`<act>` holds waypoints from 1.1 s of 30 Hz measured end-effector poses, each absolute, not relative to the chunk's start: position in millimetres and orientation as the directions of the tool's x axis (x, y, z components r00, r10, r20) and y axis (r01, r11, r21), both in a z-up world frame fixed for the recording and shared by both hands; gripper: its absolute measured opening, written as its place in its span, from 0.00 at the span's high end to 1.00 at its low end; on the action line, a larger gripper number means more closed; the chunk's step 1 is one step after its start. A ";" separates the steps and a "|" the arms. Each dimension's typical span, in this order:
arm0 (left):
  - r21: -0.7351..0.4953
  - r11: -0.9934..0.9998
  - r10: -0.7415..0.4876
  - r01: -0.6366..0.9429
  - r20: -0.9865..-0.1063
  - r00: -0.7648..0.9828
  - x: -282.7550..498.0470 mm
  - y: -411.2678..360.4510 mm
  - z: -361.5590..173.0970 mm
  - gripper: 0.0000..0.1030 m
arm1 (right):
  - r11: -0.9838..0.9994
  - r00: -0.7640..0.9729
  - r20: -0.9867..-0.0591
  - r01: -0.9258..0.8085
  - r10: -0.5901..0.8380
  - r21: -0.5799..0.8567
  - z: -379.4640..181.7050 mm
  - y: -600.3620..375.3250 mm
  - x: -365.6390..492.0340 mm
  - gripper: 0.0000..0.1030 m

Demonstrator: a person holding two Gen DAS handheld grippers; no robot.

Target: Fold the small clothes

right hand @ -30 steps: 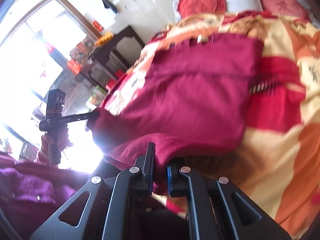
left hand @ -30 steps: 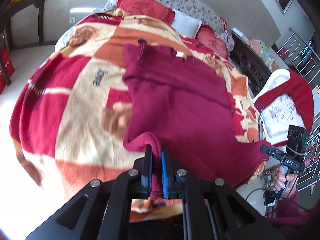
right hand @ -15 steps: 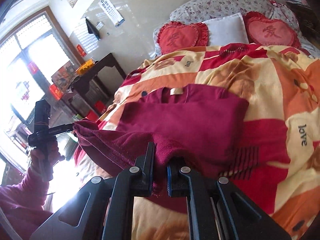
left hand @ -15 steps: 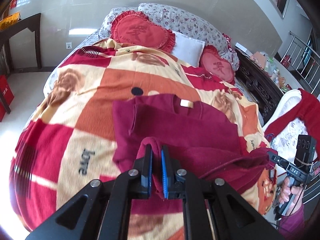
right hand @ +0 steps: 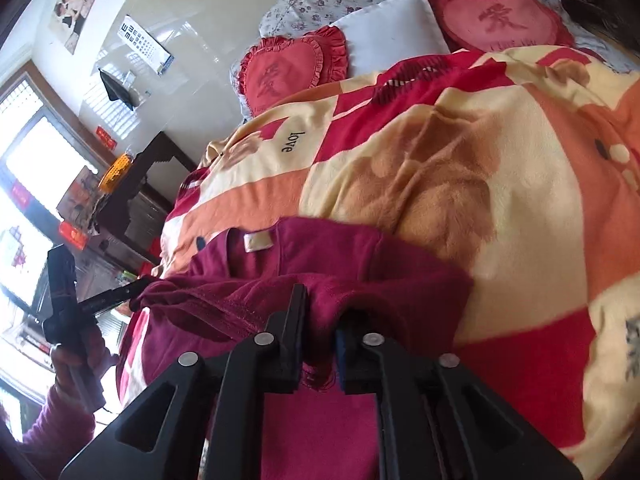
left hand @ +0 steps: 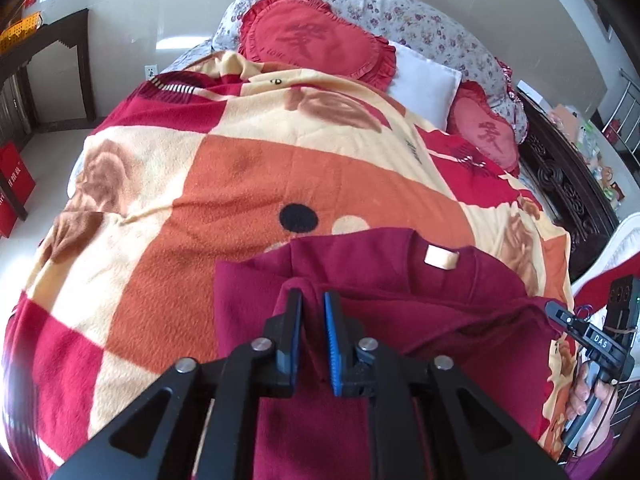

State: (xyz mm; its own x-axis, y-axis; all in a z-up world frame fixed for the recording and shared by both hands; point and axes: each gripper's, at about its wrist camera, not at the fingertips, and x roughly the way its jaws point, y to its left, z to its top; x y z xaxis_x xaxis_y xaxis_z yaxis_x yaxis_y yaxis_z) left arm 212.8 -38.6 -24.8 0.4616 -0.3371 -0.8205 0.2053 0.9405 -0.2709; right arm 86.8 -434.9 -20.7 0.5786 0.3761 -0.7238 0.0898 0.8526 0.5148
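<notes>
Checked red, orange and cream blanket (left hand: 248, 168) covers the bed, a maroon sweater (left hand: 420, 320) folded over on it. From the left wrist, the left gripper (left hand: 313, 334) is opening, sweater hem loose between its fingers. From the right wrist, the right gripper (right hand: 320, 328) is clamped on the hem.

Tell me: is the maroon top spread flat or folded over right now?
Folded over. The maroon top's lower edge lies doubled up near its neck label, bunched, still between both grippers' fingers.

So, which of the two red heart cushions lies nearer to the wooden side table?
The bigger frilled heart cushion, on the white pillow's left; the smaller one lies right.
</notes>
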 end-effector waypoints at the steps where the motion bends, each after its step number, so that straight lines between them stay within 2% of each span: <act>1: -0.274 0.941 -0.337 0.200 -0.817 0.469 217.2 -37.6 -25.7 0.70 | 0.863 0.569 -0.736 0.086 0.367 0.498 -23.2 -432.8 91.4 0.99; 2: -0.283 0.940 -0.341 0.192 -0.812 0.474 219.4 -34.7 -24.7 0.53 | 0.875 0.557 -0.752 0.087 0.354 0.476 -24.9 -430.9 96.2 0.95; 3: -0.313 0.934 -0.358 0.175 -0.802 0.478 221.1 -29.3 -22.3 0.44 | 0.881 0.551 -0.760 0.090 0.345 0.465 -25.0 -430.0 97.8 0.94; 4: -0.335 0.927 -0.373 0.166 -0.793 0.482 221.4 -25.5 -19.8 0.42 | 0.878 0.555 -0.756 0.092 0.347 0.470 -23.8 -430.8 96.6 0.94; 6: -0.352 0.920 -0.389 0.172 -0.779 0.491 218.8 -20.0 -11.8 0.41 | 0.838 0.585 -0.713 0.100 0.387 0.536 -20.4 -440.8 88.3 0.89; 9: -0.299 0.930 -0.367 0.212 -0.781 0.506 208.7 -24.2 -3.9 0.41 | 0.807 0.618 -0.684 0.132 0.387 0.575 -15.6 -457.2 75.7 0.84; 12: -0.298 0.925 -0.379 0.236 -0.775 0.505 198.7 -29.9 -3.7 0.41 | 0.806 0.675 -0.660 0.165 0.328 0.569 -5.2 -470.5 59.7 0.84; 15: -0.273 0.925 -0.373 0.265 -0.785 0.494 196.9 -44.4 -12.2 0.38 | 0.815 0.692 -0.630 0.105 0.352 0.570 1.3 -461.7 52.4 0.85; 20: -0.207 0.951 -0.291 0.229 -0.850 0.440 217.9 -69.1 -46.9 0.37 | 0.927 0.618 -0.732 0.016 0.285 0.374 -7.9 -412.3 82.8 0.86; 22: -0.184 0.964 -0.251 0.194 -0.869 0.426 231.3 -69.5 -60.3 0.37 | 0.953 0.625 -0.752 0.043 0.208 0.299 -17.2 -407.6 97.5 0.86; 24: -0.222 0.962 -0.266 0.156 -0.887 0.377 243.8 -63.4 -73.9 0.37 | 0.964 0.632 -0.763 0.094 0.136 0.250 -30.1 -411.4 113.1 0.86; 28: -0.307 0.943 -0.332 0.127 -0.876 0.351 246.8 -48.6 -73.4 0.37 | 0.943 0.600 -0.790 0.171 0.129 0.284 -56.1 -425.1 130.6 0.88; 31: -0.335 0.925 -0.378 0.177 -0.852 0.363 230.1 -34.8 -57.2 0.37 | 0.933 0.605 -0.779 0.158 0.166 0.322 -40.7 -425.2 117.3 0.87; 33: -0.358 0.908 -0.415 0.216 -0.838 0.355 211.6 -20.4 -46.8 0.34 | 0.913 0.604 -0.762 0.134 0.232 0.385 -27.4 -426.9 95.8 0.84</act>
